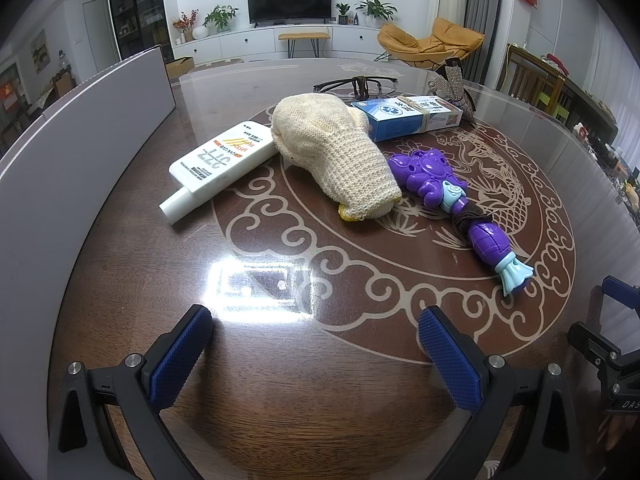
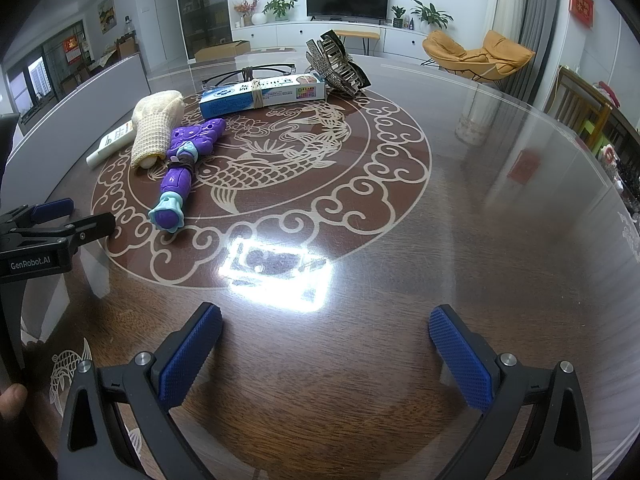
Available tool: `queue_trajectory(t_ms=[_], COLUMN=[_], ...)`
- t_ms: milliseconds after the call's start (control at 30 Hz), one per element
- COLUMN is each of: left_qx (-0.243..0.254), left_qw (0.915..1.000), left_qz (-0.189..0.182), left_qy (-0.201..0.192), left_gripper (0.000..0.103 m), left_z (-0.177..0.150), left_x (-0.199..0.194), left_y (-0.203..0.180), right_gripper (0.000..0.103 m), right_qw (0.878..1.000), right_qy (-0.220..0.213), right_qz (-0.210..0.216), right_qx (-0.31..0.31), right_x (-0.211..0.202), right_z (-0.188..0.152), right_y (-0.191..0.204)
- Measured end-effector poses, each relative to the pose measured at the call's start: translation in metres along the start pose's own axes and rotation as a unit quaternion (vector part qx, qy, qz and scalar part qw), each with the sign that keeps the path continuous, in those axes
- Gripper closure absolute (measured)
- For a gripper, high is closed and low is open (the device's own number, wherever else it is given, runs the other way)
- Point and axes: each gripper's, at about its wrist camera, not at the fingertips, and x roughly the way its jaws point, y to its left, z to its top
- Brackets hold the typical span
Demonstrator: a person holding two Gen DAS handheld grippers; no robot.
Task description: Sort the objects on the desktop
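Purple toy (image 1: 448,188): lying flat at the middle of the table, handle end with pale blue fins pointing toward 5 o'clock in the left wrist view, dark band wrapped around its neck; touching the knitted glove on its left.
Knitted glove (image 1: 332,152): cream, slumping over the upper end of the white tube and reaching the blue box, yellow-edged cuff pointing toward 6 o'clock.
White tube (image 1: 220,164): lying on its side at 10 o'clock from the toy, cap toward 7 o'clock, printed face up.
Blue box (image 1: 408,116): sitting at 12 o'clock from the toy, rubber band circling its middle.
Glasses (image 1: 356,84): resting just behind the box, a dark tie looped on the frame.
Hair claw (image 2: 336,64): sparkly, standing at the box's right end, teeth gaping upward.
Left gripper (image 1: 316,348): hovering low over bare tabletop at 6 o'clock of the pile, blue pads (image 1: 184,352) spread wide, pinching nothing, touching nothing.
Right gripper (image 2: 324,356): also spread wide over bare wood near the bright lamp reflection, gripping nothing, well apart from the objects.
Table (image 2: 460,208): dark wood under glass, pale dragon-and-fish medallion beneath the objects.
Grey panel (image 1: 60,160): standing along the table's left edge.
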Motion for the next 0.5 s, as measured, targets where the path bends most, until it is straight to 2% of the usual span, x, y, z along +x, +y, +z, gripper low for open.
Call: queue_trajectory(t_ms=[500], left_qx=[0.0], left_qw=[1.0], left_qz=[0.0], left_qy=[0.0], left_gripper=[0.0], left_z=[-0.0002], left_x=[-0.0001], left_y=[-0.0001], right_gripper=[0.0], right_qw=[1.0], right_qy=[0.0], right_qz=[0.0], right_qx=[0.0], right_x=[0.0002], right_z=[-0.0001], right_y=[0.0002])
